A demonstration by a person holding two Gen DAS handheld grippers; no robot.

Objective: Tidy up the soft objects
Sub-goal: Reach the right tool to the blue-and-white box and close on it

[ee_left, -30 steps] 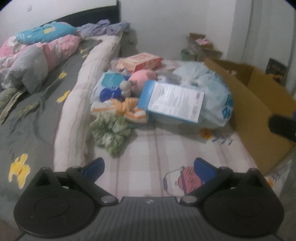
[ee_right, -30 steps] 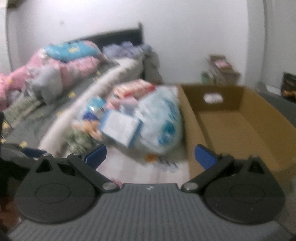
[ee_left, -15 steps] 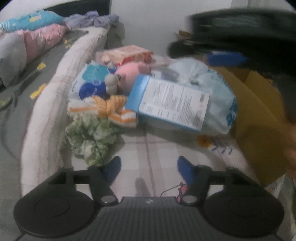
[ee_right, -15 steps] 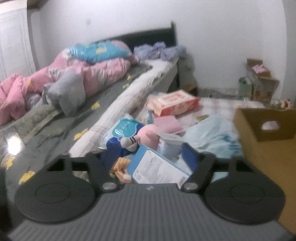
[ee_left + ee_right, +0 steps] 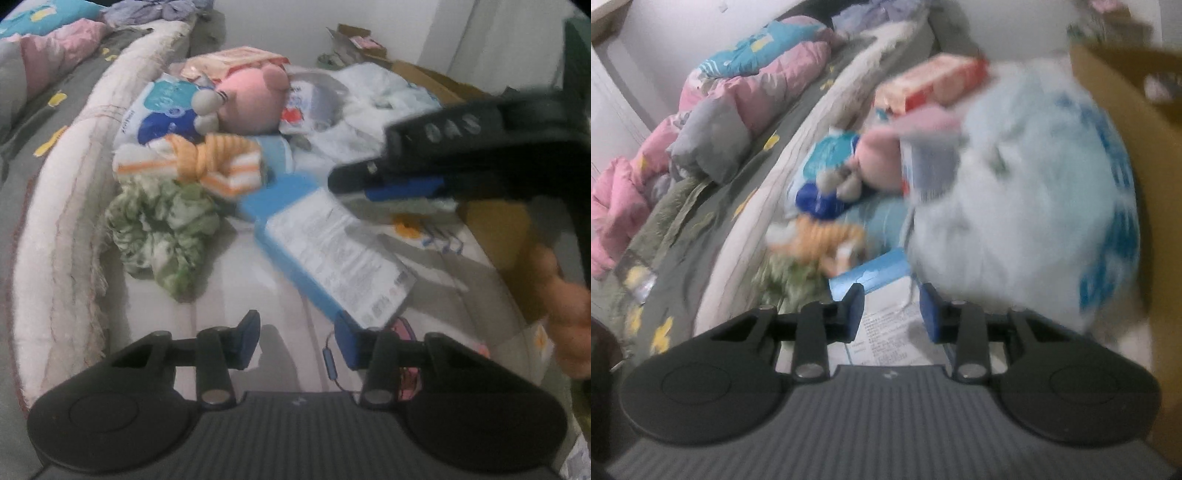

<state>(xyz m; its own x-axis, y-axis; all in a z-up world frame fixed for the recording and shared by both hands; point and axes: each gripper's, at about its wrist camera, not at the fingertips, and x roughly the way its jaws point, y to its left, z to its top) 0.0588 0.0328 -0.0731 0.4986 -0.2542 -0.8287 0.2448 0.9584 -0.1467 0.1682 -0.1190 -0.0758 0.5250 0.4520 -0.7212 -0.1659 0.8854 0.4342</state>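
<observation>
The jaws of the left gripper (image 5: 297,341) have just been closing and stand partly apart with nothing between them, over the bare checked blanket (image 5: 236,280) near its front edge; the corner of the blue-edged packet (image 5: 332,254) lies just beside the right-hand jaw. The right gripper (image 5: 892,310) has likewise been narrowing its jaws, which hang unclenched above the printed face of that packet, not pressing on it as far as the blurred view shows. The soft things sit in a heap toward the blanket's far side: a pink plush toy (image 5: 251,99), an orange striped cloth (image 5: 207,162), a green crumpled cloth (image 5: 166,225) and a pale plastic bag (image 5: 1027,199) against the wall of the cardboard box (image 5: 1123,122). The risk from here, I judge, is that jaws this narrow will nip only the packet's slick edge and let it slide, or that the two grippers, now close over one packet, knock each other and topple the heap.
</observation>
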